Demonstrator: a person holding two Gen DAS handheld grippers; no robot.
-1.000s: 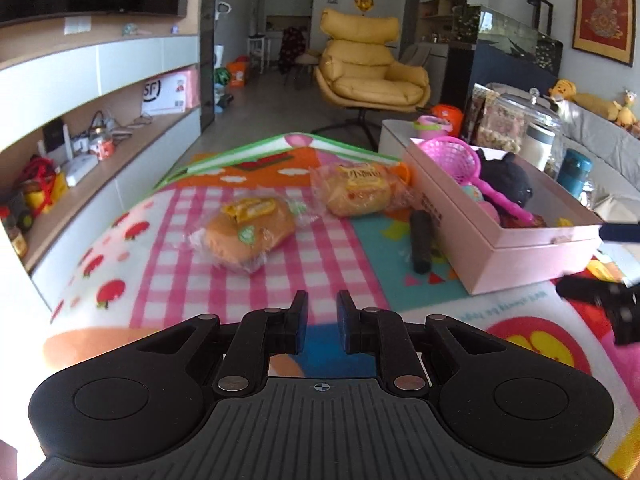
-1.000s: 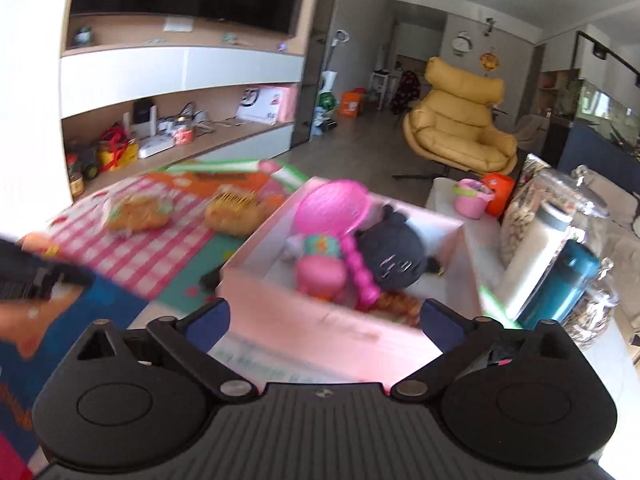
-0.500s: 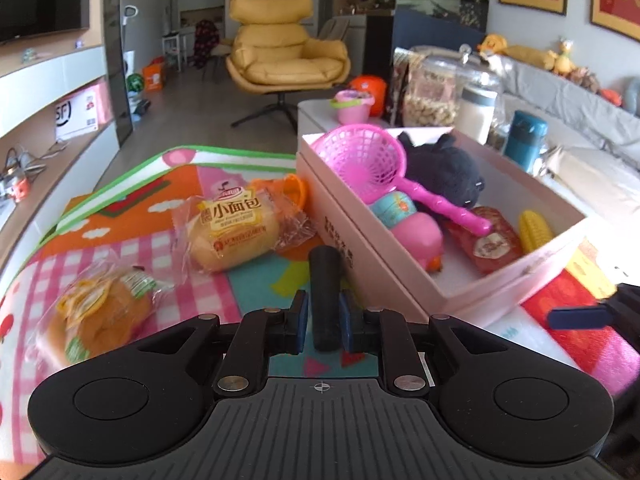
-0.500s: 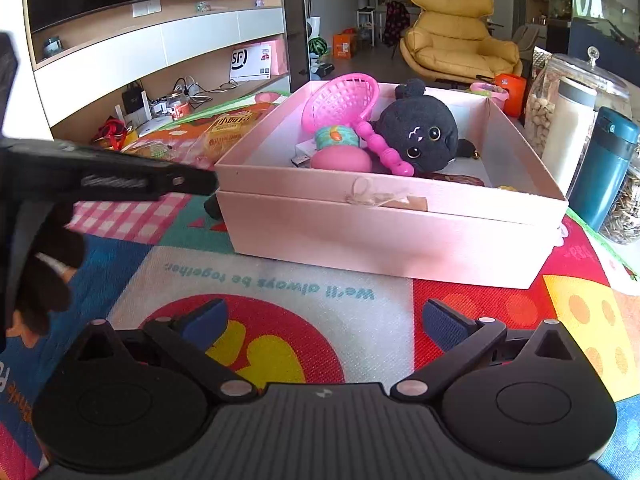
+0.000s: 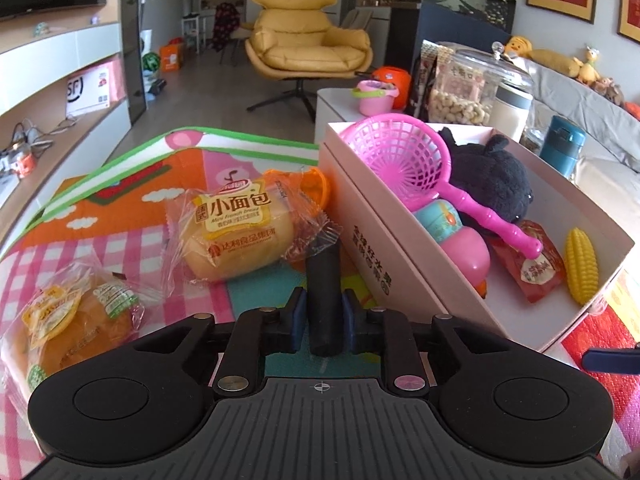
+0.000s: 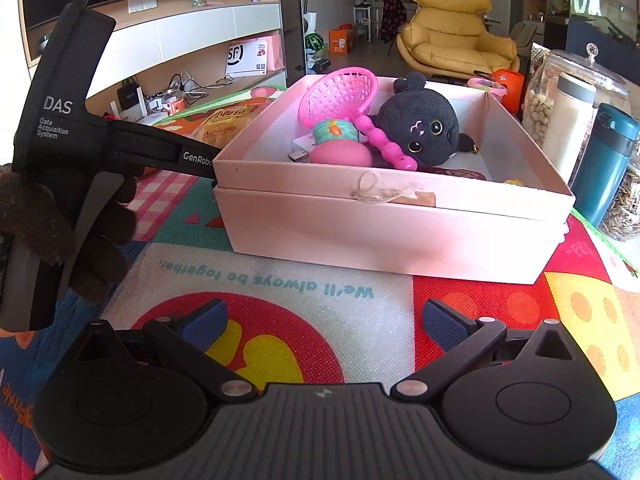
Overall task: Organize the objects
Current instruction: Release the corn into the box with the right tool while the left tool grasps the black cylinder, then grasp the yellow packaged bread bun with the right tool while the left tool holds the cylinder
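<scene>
A black cylinder (image 5: 323, 280) lies on the play mat beside the pink box (image 5: 372, 256), and my left gripper (image 5: 324, 316) is shut on its near end, a blue pad against each side. Two wrapped bread buns (image 5: 236, 232) (image 5: 76, 320) sit on the mat to its left. The box holds a pink net scoop (image 5: 404, 160), a black plush (image 5: 492, 184), a toy corn cob (image 5: 582, 266) and a red packet (image 5: 532, 268). My right gripper (image 6: 324, 320) hangs open over the mat in front of the box (image 6: 380, 232). A gloved hand (image 6: 60, 232) holds the left tool there.
Glass jars (image 5: 472, 84) and a teal flask (image 5: 562, 148) stand behind the box. An orange toy (image 5: 312, 184) lies behind the nearer bun. A low shelf unit (image 5: 80, 92) runs along the left; a yellow armchair (image 5: 308, 48) stands beyond the mat.
My left gripper has swung right from the buns to the black cylinder and now straddles its end. The right gripper has dropped and levelled in front of the box.
</scene>
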